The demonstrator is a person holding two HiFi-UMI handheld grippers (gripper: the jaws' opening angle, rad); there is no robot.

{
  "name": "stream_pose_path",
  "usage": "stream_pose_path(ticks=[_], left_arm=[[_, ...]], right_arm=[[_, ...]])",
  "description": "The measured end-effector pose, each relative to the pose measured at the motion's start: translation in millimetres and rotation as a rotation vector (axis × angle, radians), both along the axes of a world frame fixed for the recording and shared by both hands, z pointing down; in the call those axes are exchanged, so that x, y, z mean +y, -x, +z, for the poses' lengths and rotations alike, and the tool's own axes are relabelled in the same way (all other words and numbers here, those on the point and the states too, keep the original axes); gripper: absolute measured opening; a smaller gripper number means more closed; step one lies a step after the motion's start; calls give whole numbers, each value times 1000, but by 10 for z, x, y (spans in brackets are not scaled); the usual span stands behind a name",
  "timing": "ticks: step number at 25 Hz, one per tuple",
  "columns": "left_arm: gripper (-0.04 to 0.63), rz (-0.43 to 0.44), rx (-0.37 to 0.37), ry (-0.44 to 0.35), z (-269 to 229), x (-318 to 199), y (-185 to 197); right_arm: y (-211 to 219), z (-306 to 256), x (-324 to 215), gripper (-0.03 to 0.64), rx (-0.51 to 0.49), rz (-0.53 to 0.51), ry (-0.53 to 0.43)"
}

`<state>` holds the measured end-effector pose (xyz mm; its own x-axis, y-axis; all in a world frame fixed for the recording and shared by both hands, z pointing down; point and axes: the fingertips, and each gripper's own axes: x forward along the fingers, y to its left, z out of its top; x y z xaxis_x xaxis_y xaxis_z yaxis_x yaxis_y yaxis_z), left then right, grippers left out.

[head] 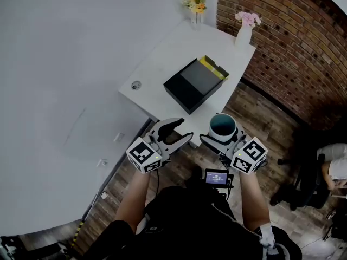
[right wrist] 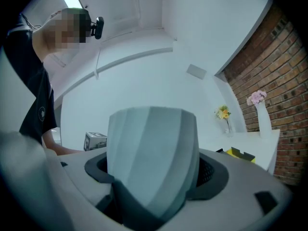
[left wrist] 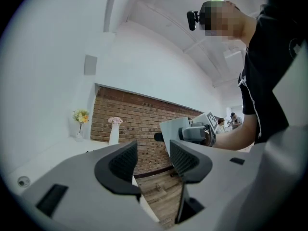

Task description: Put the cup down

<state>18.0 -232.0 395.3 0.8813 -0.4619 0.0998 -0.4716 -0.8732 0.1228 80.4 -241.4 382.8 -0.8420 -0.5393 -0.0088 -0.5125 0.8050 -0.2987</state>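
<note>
The white tabletop (head: 162, 58) runs out of the picture at the left of the head view. A black box (head: 191, 86) lies on it, with a yellow flap at its far end. The left gripper (head: 183, 130) is open and holds nothing. The right gripper (right wrist: 151, 174) squeezes the pale blue-green cup (right wrist: 151, 143) from both sides. The cup is up in the air, near the tabletop's edge. The jaws hide its bottom. Two small flower vases (head: 243, 34) stand at the far end, too small to see well.
</note>
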Motion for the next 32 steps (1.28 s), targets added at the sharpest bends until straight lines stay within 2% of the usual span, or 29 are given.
stream_pose_path(ticks=[10,21,32], left_arm=[[204,-39,-2,7,33,-353,31],[202,-10,12,2,-6,-341,13],[202,14,25,8,-36,-364,291]], right_arm=[[72,44,-366,410,5,-40,5],[138,31,-346,410,11,-31,5],[447,-63,-353,410,27,-14,-11]])
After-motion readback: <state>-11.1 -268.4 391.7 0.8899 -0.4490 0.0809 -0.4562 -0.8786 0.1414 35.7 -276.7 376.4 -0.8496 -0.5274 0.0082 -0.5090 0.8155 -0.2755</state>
